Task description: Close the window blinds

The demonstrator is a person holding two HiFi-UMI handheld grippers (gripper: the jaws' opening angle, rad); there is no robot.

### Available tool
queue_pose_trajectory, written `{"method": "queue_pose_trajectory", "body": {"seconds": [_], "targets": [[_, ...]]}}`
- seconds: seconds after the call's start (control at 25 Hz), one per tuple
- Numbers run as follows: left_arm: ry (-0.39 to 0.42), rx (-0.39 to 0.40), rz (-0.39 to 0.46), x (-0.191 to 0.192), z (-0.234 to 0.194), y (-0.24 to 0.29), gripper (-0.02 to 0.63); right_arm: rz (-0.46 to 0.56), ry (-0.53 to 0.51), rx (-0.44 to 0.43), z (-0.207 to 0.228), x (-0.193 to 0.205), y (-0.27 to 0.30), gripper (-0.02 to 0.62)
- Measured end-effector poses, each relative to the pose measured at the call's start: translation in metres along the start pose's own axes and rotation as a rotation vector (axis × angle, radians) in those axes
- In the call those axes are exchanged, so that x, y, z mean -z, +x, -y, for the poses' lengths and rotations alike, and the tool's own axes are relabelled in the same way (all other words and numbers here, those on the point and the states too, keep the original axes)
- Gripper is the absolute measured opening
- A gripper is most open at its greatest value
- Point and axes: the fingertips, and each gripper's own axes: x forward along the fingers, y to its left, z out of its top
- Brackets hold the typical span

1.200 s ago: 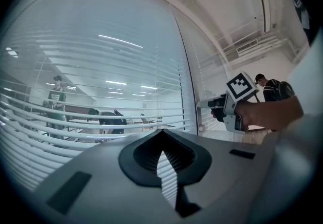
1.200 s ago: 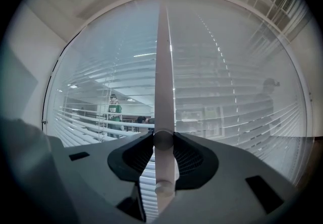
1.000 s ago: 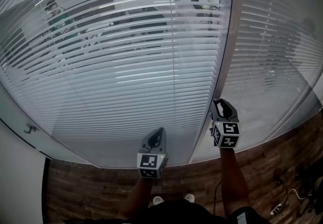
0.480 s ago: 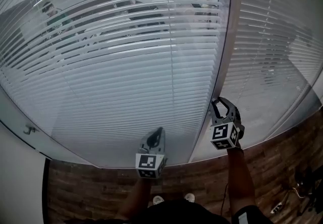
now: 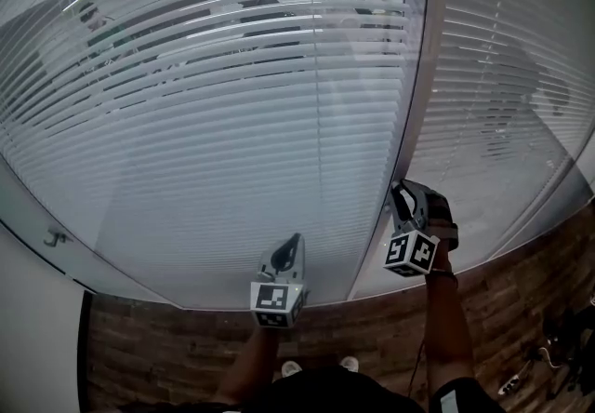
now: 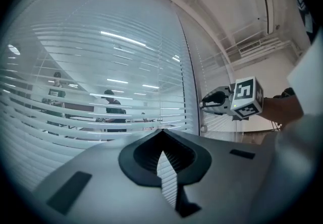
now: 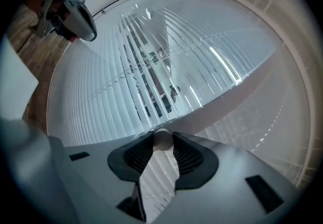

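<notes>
**A:** What is different from a second ago?

**B:** The right gripper (image 5: 406, 197), at about 4 o'clock in the head view, has rolled about its own axis, and its marker cube (image 5: 412, 253) now sits tilted. Its jaws pinch the pale, rounded end of the tilt wand (image 7: 162, 140) beside the mullion (image 5: 423, 58). The slats of the window blinds (image 5: 232, 141) have turned flatter. The dark gaps at 11 to 12 o'clock are thinner, and the room behind shows less.

**A:** So the twist is working?

**B:** It appears so. The lower slats already read as a closed sheet, but slits remain near the top, so more turning is probably needed.

**A:** And the other tool?

**B:** The left gripper (image 5: 293, 248) hangs at 6 o'clock. Its jaws are pressed together at the tips with nothing between them, and it plays no part.

**A:** What are the counts?

**B:** There are two grippers, one wand and one mullion. There are two blinds: the wide one from 9 to 1 o'clock, and a second blind (image 5: 502, 76) at 2 to 3 o'clock. In the left gripper view, two people (image 6: 111, 107) show through the slats.
</notes>
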Motion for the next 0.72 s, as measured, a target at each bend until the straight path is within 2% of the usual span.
{"method": "queue_pose_trajectory", "body": {"seconds": [0.2, 0.4, 0.56, 0.72], "targets": [[-0.009, -0.018, -0.005, -0.002, -0.003, -0.001, 0.000, 0.009, -0.009, 0.003, -0.001, -0.001, 0.000, 0.127], [-0.008, -0.016, -0.005, -0.001, -0.001, -0.001, 0.000, 0.039, 0.113, -0.007, 0.001, -0.001, -0.004, 0.127], [0.013, 0.008, -0.011, -0.001, 0.002, -0.002, 0.000, 0.088, 0.349, -0.035, 0.004, -0.002, -0.015, 0.129], [0.002, 0.037, -0.002, -0.001, 0.009, -0.002, 0.000, 0.156, 0.742, -0.057, 0.011, 0.001, -0.018, 0.129]]}}
